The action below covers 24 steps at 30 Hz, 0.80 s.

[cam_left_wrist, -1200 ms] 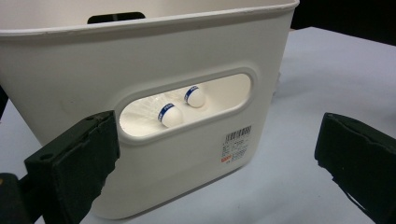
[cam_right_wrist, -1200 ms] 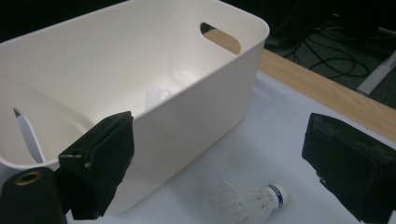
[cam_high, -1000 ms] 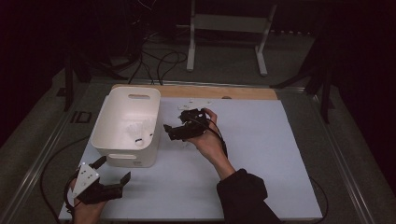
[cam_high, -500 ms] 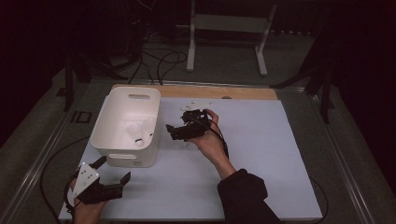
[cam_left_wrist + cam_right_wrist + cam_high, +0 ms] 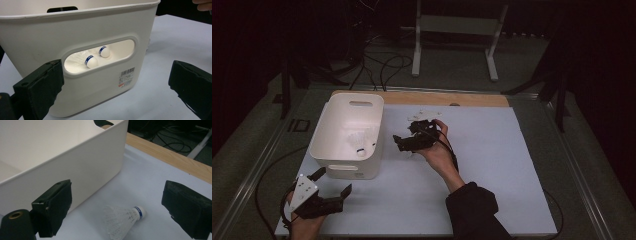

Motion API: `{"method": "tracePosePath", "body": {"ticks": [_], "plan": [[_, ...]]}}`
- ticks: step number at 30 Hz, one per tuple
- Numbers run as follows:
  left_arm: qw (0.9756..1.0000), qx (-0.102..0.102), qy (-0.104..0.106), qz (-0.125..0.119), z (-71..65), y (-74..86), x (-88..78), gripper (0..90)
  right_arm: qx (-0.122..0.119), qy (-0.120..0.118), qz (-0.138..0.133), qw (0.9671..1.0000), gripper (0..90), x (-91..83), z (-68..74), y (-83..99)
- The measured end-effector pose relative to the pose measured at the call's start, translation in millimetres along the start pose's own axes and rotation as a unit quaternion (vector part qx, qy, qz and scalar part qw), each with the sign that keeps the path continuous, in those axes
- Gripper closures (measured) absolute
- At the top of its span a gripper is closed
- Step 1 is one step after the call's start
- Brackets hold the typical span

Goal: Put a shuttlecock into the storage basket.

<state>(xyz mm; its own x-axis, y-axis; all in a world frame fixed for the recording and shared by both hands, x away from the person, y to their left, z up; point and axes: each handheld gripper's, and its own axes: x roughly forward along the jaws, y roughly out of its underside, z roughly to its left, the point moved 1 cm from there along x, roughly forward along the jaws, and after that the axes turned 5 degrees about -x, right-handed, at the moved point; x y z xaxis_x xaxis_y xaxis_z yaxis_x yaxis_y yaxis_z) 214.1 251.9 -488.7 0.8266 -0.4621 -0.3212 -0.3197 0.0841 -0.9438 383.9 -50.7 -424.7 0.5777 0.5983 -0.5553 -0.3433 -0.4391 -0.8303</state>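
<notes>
- The shuttlecock is lying on its side on the white worktop, cork pointing to about 3 o'clock in the right gripper view, right between the jaws and just beside the bin wall.
- Right hand-held gripper sits over it with jaws spread wide and nothing in them. Looks lined up to straddle the feathers for a pinch, I'd guess.
- In the high view that's just off the bin's 3 o'clock side, so it'd be a short hop over the rim.
- Two more shuttlecocks are already inside, visible through the handle slot.
- Left hand-held gripper is parked at the bin's 6 o'clock, near the worktop's front edge, jaws open and empty. Probably just waiting out of the way.
- A few more white bits lie at 12 o'clock from the right hand, too small to tell what.
</notes>
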Motion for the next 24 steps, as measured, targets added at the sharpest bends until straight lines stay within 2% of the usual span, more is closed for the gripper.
{"method": "tracePosePath", "body": {"ticks": [24], "plan": [[1.0,0.002,0.001,0.001,0.0,-0.1,-0.2,0.8,0.005,0.008,0.02,0.9998,9.4,13.1,-3.7,10.2]]}}
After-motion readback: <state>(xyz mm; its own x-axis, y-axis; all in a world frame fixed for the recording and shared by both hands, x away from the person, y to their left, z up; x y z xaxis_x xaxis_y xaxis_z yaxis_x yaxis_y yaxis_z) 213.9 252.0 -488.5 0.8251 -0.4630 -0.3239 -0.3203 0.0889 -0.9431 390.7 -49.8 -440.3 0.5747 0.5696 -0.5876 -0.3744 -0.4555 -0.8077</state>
